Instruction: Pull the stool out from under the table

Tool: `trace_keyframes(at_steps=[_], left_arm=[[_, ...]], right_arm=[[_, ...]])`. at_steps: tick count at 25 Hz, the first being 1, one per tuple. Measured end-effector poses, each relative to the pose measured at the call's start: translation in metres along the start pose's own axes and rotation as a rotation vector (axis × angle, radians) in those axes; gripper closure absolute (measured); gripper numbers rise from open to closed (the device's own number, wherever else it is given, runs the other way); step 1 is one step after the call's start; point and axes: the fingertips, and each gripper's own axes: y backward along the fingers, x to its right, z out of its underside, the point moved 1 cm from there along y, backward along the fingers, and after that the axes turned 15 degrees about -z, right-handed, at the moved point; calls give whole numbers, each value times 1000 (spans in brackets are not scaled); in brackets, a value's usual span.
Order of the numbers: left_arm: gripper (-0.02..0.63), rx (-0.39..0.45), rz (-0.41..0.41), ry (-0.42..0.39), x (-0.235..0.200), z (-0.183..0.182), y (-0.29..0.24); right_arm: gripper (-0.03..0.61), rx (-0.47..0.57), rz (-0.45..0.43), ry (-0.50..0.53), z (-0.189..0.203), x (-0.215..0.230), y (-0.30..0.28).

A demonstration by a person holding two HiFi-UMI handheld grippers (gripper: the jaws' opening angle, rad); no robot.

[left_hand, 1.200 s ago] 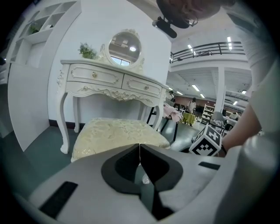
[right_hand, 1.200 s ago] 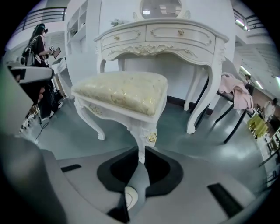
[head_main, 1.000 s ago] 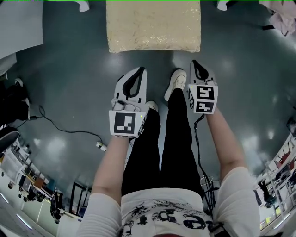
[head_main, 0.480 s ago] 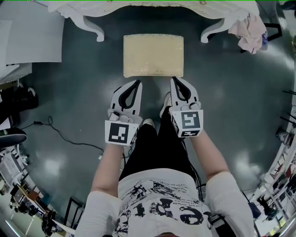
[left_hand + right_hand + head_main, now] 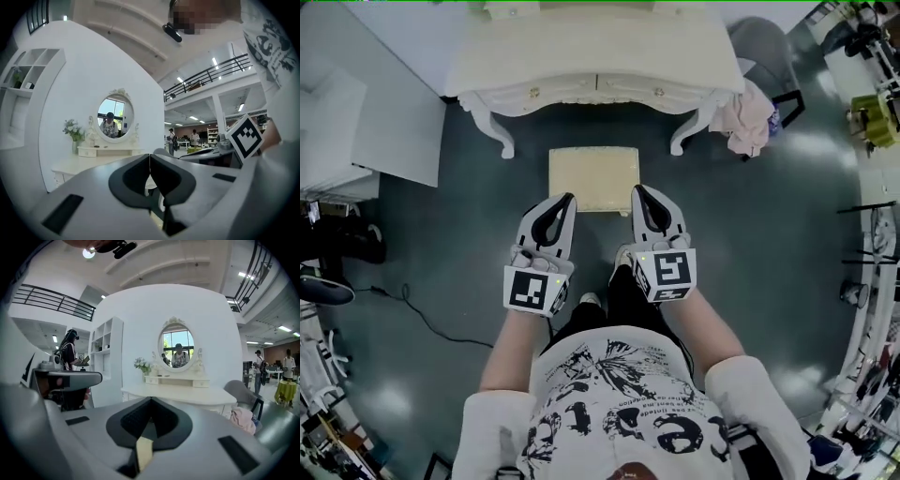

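Two grippers, both empty. The left gripper (image 5: 570,198) has its jaws pressed together with nothing between them. The right gripper (image 5: 636,189) is closed the same way, holding nothing. The pull looks done. The cream rectangular padded stool (image 5: 593,180) stands on the dark glossy floor (image 5: 441,244), on the near side of the white dressing table with curved legs (image 5: 595,89). Its whole seat is uncovered from above and its far edge is about level with the table's two front legs. As far as the head view shows, no part of it is under the tabletop. Nothing seems left to do, unless it is wanted further out. Neither gripper touches the stool. Their tips overlap its near edge in the head view, but both gripper views look across at the table and its oval mirror (image 5: 178,348), so I judge them well above the seat. The seat is pale cream with a slightly rough, fabric-like top and squared corners, wider left to right than near to far. It sits square to the table, centred between the front legs. The stool's own legs are hidden under the seat.
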Motion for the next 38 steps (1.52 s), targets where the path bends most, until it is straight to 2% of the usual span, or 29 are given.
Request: trace_keyframes(at_steps=[6,13,19,38], left_arm=[[594,99,-2,-28,0,-66,25],[594,181,-20,-60,4,-111,59],[592,190,-40,-68,0,-119,77],[592,124,-46,-61,-6,-112,83]], right_arm=[[561,61,-1,40,-58,-13,33],[563,120,-7,64,-88,-37,61],[563,133,-9,84,-95,-49,74],[563,123,2,74,-97,-66,79]])
